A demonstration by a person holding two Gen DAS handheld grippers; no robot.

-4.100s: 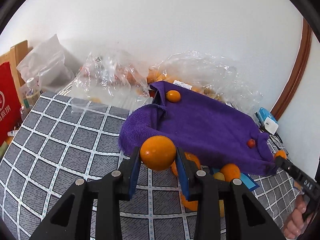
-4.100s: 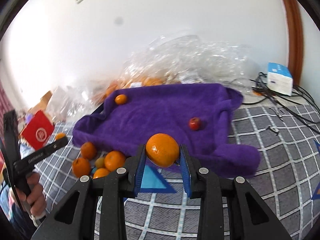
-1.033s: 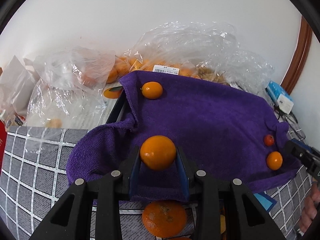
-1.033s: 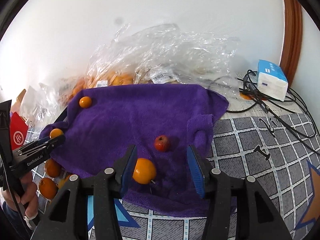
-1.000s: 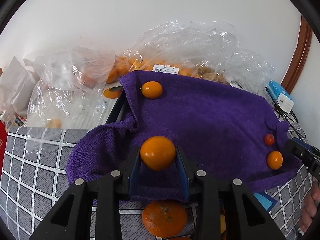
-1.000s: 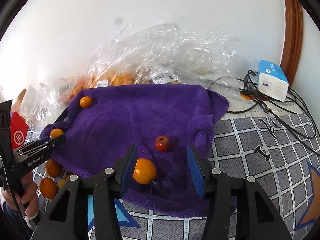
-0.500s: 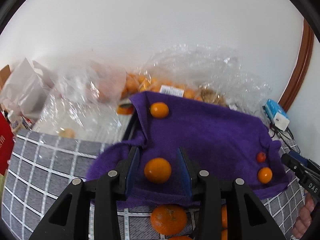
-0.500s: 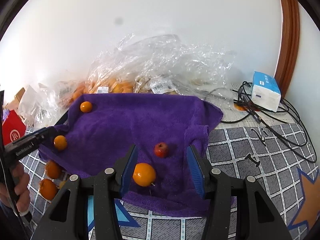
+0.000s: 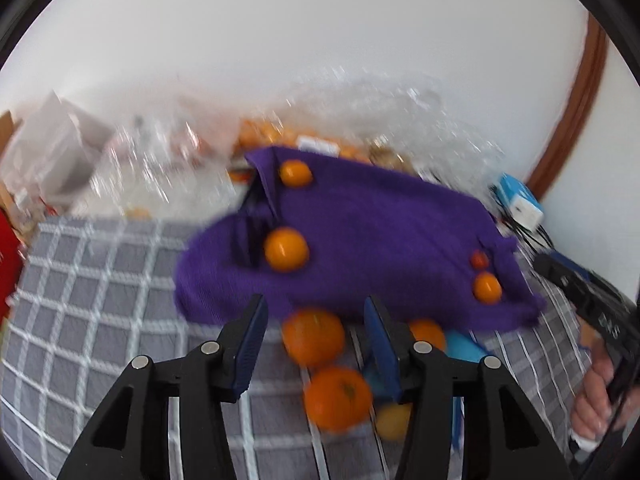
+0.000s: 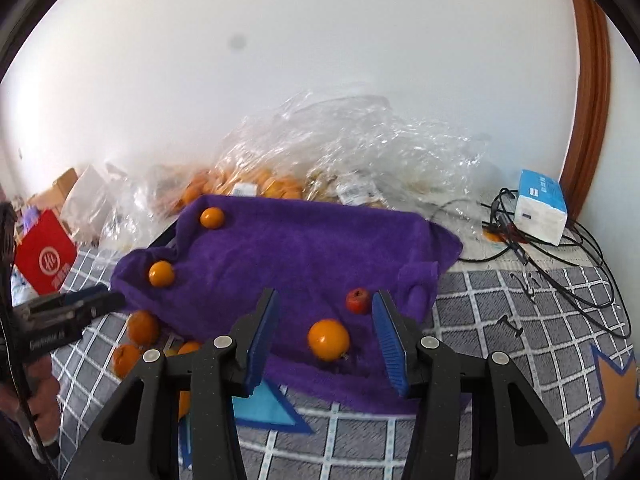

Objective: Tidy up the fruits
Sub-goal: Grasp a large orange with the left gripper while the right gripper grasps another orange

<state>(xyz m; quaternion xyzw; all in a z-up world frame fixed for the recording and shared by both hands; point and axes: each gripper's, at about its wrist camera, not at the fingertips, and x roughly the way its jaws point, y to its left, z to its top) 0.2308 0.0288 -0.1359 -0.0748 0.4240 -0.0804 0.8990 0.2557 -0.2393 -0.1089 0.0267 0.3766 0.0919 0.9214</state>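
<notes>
Three glossy oranges and one small red fruit resting on purple towel. More oranges loose on checked surface beside towel's edge. Left tool wide open, empty, above them. Right tool wide open, empty.

Fuzzy purple cloth, glossy oranges, crinkled clear plastic bags

towel purple | oranges orange | mat grey, white grid | box red
</notes>
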